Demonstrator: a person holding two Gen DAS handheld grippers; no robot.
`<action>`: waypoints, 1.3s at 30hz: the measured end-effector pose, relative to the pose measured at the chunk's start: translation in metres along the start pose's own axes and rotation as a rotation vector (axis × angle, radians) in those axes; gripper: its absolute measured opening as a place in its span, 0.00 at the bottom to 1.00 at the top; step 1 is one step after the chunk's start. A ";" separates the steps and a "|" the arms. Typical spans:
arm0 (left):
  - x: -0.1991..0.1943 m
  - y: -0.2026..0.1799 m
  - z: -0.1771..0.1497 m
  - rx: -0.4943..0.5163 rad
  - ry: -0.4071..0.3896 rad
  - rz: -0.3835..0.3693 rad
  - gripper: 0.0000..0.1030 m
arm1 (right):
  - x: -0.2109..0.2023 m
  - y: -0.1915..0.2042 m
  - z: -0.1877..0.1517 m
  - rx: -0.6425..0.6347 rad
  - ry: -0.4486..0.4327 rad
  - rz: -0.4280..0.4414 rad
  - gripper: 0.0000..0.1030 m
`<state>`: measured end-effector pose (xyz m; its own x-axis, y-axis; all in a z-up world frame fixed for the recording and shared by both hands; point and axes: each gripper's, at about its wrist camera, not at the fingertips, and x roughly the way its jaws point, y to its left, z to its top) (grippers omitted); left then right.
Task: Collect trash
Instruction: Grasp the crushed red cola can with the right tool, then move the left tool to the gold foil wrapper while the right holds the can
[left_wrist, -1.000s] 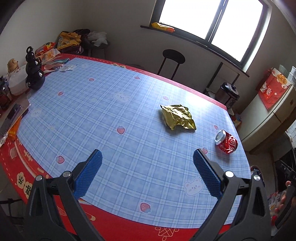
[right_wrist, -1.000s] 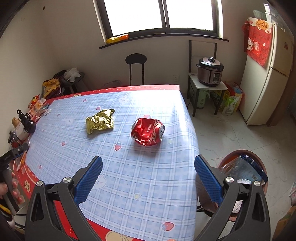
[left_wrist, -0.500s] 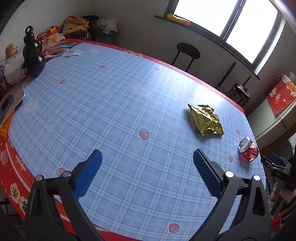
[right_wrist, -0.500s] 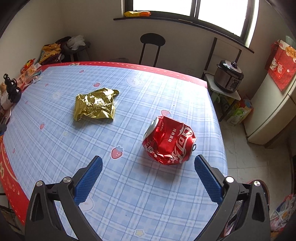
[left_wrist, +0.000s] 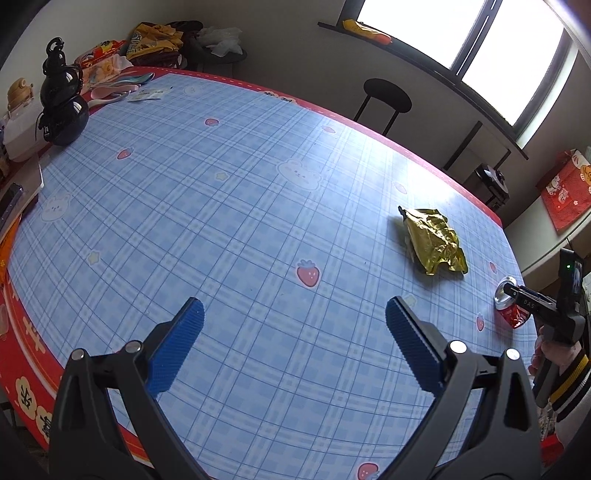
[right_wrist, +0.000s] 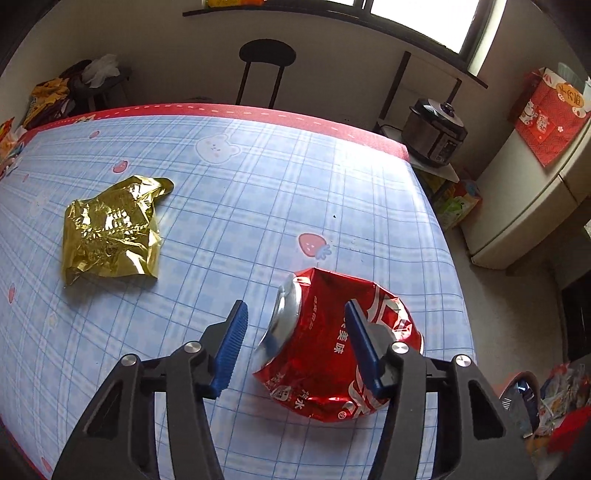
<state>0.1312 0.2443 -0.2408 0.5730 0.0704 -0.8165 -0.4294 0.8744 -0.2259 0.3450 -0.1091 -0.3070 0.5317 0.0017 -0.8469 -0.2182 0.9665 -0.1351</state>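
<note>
Fingers of right gripper (right_wrist: 295, 347) closing astride crushed red aluminium can (right_wrist: 332, 350), not yet gripping; dented sides risk slippage.

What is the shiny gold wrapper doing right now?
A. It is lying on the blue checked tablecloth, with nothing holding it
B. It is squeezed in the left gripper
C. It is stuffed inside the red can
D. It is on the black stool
A: the gold wrapper lies flat on the tablecloth, apart from the crushed red can and no gripper on it.
</note>
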 end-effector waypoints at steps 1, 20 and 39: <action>0.001 0.000 0.000 0.000 0.004 0.001 0.94 | 0.002 0.000 -0.002 0.010 0.003 0.002 0.39; 0.050 -0.082 0.011 0.099 0.050 -0.170 0.94 | -0.067 0.007 -0.047 0.006 -0.119 0.198 0.19; 0.170 -0.140 0.071 0.013 0.064 -0.244 0.70 | -0.072 -0.025 -0.058 0.013 -0.117 0.223 0.19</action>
<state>0.3380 0.1682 -0.3100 0.6127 -0.1739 -0.7710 -0.2744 0.8680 -0.4138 0.2650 -0.1481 -0.2721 0.5630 0.2440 -0.7896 -0.3307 0.9421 0.0553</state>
